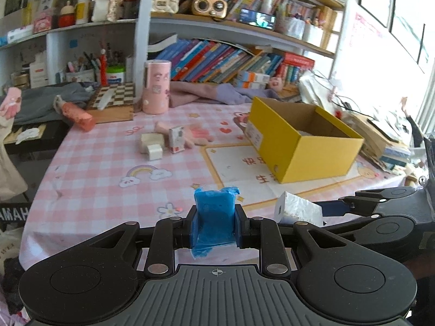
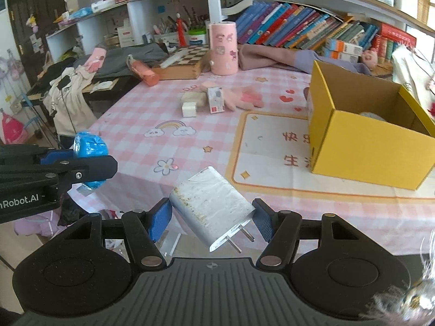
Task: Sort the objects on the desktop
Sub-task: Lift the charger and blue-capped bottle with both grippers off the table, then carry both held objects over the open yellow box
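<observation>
Carrying two small things toward the yellow box (image 1: 304, 138) looks to be the step in hand, and doing it well means keeping both grips firm until each load is over the open top.

From the left wrist view, the left tool (image 1: 214, 222) is clamped tight on a blue tape-wrapped block (image 1: 214, 212), held above the near edge of the table (image 1: 95, 174) with its pink checked cloth. The box sits to the far right of it, open side up. At the right edge, the right tool (image 1: 312, 210) comes in from the side with the white charger (image 1: 297, 210) between its pads. Far left on the table lie more things still to sort: a small white cube (image 1: 155, 152), a cream block (image 1: 151, 140), a little printed carton (image 1: 176, 140) and a pink glove (image 1: 199, 135).

From the right wrist view, the right tool (image 2: 212, 217) grips the white charger (image 2: 212, 206) by its sides, prongs pointing back toward the camera, body tilted. The grip looks to sit low on the charger, so a jolt could twist it loose; a level, unhurried carry to the right is safer. The box (image 2: 367, 141) stands to the right, and something pale already lies inside. The left tool (image 2: 89, 160) shows at the left edge, with the blue block (image 2: 91, 145) pinched in it. Each tool should let go only once it is past the box wall and low inside.
</observation>
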### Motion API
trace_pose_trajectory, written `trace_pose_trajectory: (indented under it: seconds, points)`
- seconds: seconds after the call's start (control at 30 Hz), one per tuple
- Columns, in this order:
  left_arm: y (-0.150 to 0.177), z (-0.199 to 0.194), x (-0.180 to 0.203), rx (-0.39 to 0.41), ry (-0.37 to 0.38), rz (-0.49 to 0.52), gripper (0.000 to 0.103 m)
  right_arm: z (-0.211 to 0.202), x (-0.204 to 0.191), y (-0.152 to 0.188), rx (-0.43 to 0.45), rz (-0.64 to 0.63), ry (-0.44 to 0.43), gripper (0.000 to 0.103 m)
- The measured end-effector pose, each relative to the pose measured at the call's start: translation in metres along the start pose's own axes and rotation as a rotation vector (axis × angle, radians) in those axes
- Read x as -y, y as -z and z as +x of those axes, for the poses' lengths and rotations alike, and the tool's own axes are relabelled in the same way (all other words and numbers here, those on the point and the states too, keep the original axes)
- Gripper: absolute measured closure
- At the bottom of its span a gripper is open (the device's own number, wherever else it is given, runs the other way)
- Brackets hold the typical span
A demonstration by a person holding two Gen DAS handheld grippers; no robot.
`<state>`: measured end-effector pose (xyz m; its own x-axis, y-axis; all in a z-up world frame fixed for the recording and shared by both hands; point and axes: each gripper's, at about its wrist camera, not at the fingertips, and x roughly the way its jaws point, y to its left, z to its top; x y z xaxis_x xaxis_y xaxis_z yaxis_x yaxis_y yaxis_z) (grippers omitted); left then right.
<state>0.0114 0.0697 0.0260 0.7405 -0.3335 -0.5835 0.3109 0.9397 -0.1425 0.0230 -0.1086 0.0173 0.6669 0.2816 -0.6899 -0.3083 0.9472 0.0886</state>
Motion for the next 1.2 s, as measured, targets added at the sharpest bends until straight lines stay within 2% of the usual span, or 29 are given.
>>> trace_pose_trajectory:
  seconds: [0.67, 1.2]
  points:
    - [0.001, 0.008, 0.036, -0.011, 0.136, 0.101, 0.080, -0.028, 0.022, 0.024, -0.015, 0.095, 0.116, 0.041]
    - [-0.004, 0.020, 0.061, -0.029, 0.212, 0.170, 0.080, -0.044, 0.040, 0.039, -0.020, 0.154, 0.177, 0.041]
